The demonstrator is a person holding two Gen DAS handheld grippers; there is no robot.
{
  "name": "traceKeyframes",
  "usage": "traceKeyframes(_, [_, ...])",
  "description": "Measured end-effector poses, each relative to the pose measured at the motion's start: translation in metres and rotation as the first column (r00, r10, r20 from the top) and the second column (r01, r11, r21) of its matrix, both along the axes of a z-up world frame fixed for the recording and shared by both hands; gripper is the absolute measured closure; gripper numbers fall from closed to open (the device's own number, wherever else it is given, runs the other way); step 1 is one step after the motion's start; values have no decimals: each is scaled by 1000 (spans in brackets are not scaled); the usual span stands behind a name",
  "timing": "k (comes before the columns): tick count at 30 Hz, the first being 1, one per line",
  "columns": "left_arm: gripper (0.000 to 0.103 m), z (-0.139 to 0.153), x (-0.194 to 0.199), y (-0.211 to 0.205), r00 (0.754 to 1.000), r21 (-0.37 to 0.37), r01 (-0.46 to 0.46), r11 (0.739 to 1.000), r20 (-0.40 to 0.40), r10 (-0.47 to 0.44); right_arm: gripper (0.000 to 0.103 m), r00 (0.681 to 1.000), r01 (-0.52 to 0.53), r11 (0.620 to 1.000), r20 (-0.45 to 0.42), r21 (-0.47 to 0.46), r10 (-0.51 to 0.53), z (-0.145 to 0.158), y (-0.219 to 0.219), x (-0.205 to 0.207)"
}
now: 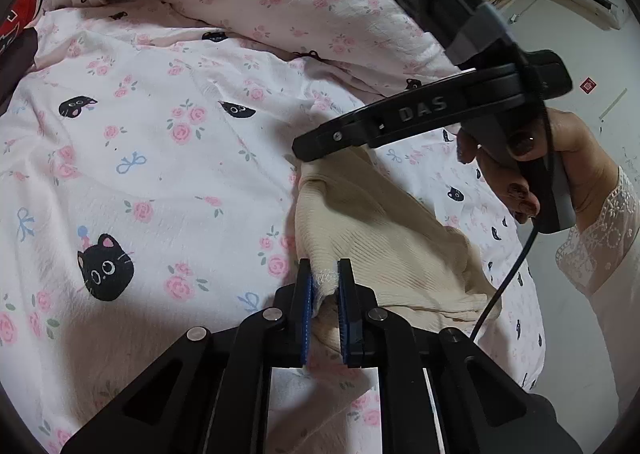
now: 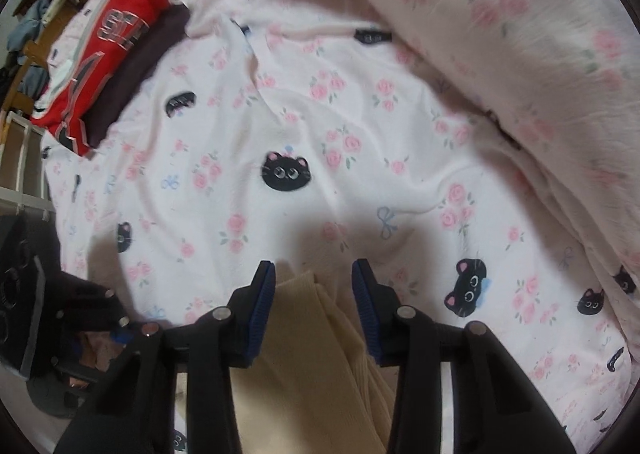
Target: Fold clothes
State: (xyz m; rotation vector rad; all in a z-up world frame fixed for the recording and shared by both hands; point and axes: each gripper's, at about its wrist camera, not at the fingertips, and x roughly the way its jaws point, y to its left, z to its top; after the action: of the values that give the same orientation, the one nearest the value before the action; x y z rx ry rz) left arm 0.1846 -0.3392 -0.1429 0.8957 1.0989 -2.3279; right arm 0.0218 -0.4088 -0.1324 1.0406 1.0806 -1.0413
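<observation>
A cream ribbed garment (image 1: 380, 238) lies bunched on the cat-and-rose bedsheet (image 1: 160, 174). My left gripper (image 1: 324, 268) is shut on its near edge, and a bit of white trim shows between the blue pads. A hand (image 1: 576, 158) holds my right gripper (image 1: 304, 150), which points down at the garment's far end. In the right wrist view the right gripper (image 2: 314, 270) straddles the cream garment (image 2: 304, 354). The cloth lies against the left pad and a gap shows beside the right pad.
A folded stack of a red printed top on a dark one (image 2: 116, 66) rests at the bed's far left corner. A bunched duvet (image 2: 520, 54) in the same print rises along the right. A chair with clothes (image 2: 28, 34) stands beyond the bed.
</observation>
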Motion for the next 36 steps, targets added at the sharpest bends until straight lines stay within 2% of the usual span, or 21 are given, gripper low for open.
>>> traceKeyframes(1, [95, 1, -1, 0, 1000, -2, 1, 1000, -1, -1, 67, 1000, 1, 1000, 2, 16, -1, -3, -1, 0])
traceKeyframes(2, [95, 1, -1, 1, 1000, -3, 1, 1000, -1, -1, 81, 1000, 2, 1000, 5, 31, -2, -7, -2, 0])
traceKeyframes(3, [95, 2, -1, 1, 1000, -4, 1, 1000, -2, -1, 90, 1000, -3, 999, 14, 47, 2, -9, -1, 1])
traceKeyframes(6, [95, 4, -1, 1, 1000, -6, 7, 1000, -8, -7, 93, 1000, -14, 998, 10, 56, 13, -10, 0, 4])
traceKeyframes(9, [96, 10, 0, 5, 999, -17, 32, 999, -30, -32, 95, 1000, 21, 1000, 22, 22, -22, 1, 3, -5])
traceKeyframes(14, [96, 24, 4, 15, 997, -85, 63, 994, -50, -67, 95, 994, 84, 996, 67, -18, -83, 15, 9, -23])
traceKeyframes(19, [96, 25, 7, 4, 999, -65, 30, 997, -41, -33, 95, 992, 96, 995, 91, -42, -92, 22, 18, -28])
traceKeyframes(22, [96, 28, 6, 0, 998, -59, 38, 998, -56, -41, 95, 991, 92, 994, 99, -67, -85, 27, 20, -26])
traceKeyframes(25, [96, 39, 4, 6, 994, -89, 62, 994, -80, -69, 95, 991, 97, 991, 102, -96, -87, 34, 26, -27])
traceKeyframes(29, [96, 53, -4, 21, 984, -147, 108, 983, -123, -127, 95, 987, 119, 983, 128, -142, -101, 46, 39, -37])
traceKeyframes(36, [96, 68, -26, 41, 958, -174, 177, 969, -195, -210, 95, 977, 160, 965, 173, -206, -125, 64, 69, -57])
